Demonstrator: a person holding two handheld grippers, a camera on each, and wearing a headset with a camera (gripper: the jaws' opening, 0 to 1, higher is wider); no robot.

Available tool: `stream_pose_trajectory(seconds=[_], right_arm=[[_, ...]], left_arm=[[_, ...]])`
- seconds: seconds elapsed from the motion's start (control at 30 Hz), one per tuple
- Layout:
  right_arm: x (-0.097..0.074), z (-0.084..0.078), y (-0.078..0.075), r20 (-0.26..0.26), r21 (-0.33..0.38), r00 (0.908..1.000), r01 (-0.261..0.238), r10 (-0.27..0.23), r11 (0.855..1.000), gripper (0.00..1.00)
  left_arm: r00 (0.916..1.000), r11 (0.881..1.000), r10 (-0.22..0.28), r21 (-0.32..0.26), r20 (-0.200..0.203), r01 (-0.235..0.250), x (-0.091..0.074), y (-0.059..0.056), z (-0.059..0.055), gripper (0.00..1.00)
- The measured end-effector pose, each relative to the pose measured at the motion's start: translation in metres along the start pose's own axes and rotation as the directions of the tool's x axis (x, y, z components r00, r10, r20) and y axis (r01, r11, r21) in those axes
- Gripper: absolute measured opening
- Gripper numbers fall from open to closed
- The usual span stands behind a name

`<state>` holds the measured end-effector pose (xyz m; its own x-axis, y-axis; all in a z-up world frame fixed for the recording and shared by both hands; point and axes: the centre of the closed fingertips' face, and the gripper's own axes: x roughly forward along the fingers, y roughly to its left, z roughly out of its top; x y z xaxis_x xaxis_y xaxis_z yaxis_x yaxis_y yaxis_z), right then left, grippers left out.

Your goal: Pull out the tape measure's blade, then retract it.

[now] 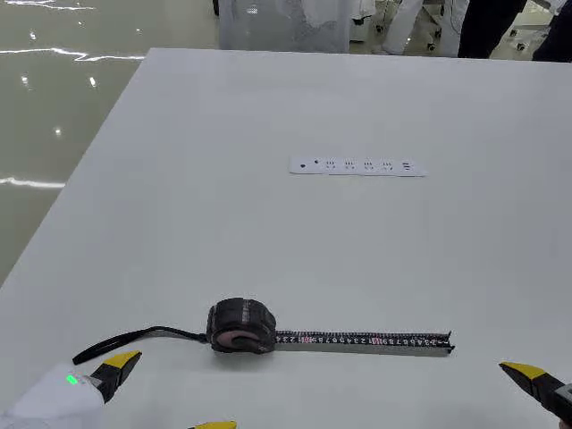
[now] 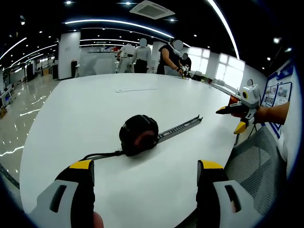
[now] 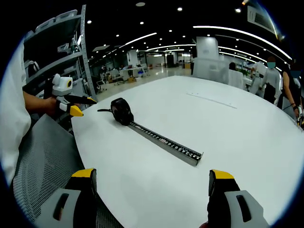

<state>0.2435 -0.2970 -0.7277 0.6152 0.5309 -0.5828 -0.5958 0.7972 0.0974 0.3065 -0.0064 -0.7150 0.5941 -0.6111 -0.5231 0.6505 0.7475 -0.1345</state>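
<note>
A black tape measure [image 1: 239, 326] lies on the white table [image 1: 357, 250] near its front edge. Its blade [image 1: 366, 340] is drawn out to the right, flat on the table, and a black strap [image 1: 125, 342] trails to the left. My left gripper [image 1: 167, 395] is open just in front of the case, apart from it. In the left gripper view the case [image 2: 138, 134] lies beyond the open left gripper [image 2: 146, 167]. My right gripper [image 3: 152, 175] is open, short of the blade's hook end [image 3: 194, 156]. One of its yellow fingertips [image 1: 523, 370] shows at the bottom right.
A white power strip [image 1: 357, 166] lies flat at mid-table, beyond the tape measure. The table's left edge borders a glossy floor [image 1: 54, 107]. Several people stand past the far edge [image 2: 161, 57]. A grey mesh chair [image 3: 52, 161] sits at the near edge.
</note>
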Motion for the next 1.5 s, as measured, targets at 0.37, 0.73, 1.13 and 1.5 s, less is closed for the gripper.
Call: stream_pose_trajectory(seconds=[0.37, 0.73, 1.13, 1.5], right_arm=[[0.005, 0.004, -0.002, 0.006, -0.001, 1.0000, -0.006, 0.006, 1.000, 0.99], [0.006, 0.005, -0.008, 0.004, -0.004, 1.0000, -0.003, 0.003, 1.000, 0.99], [0.006, 0.006, -0.012, 0.009, 0.000, 1.0000, 0.002, -0.002, 1.000, 0.99], [0.006, 0.006, -0.015, 0.005, 0.003, 1.0000, -0.001, 0.001, 1.000, 0.96]], left_arm=[[0.9999, 1.000, -0.007, -0.019, -0.011, 0.006, 0.019, -0.005, 0.007, 0.86], [0.9998, 1.000, -0.002, -0.029, -0.022, 0.002, 0.043, -0.007, 0.018, 0.85], [0.9988, 0.999, -0.028, -0.031, -0.040, 0.027, 0.072, -0.016, 0.021, 0.85], [0.9978, 0.999, -0.023, -0.045, -0.062, 0.020, 0.084, -0.016, 0.017, 0.83]])
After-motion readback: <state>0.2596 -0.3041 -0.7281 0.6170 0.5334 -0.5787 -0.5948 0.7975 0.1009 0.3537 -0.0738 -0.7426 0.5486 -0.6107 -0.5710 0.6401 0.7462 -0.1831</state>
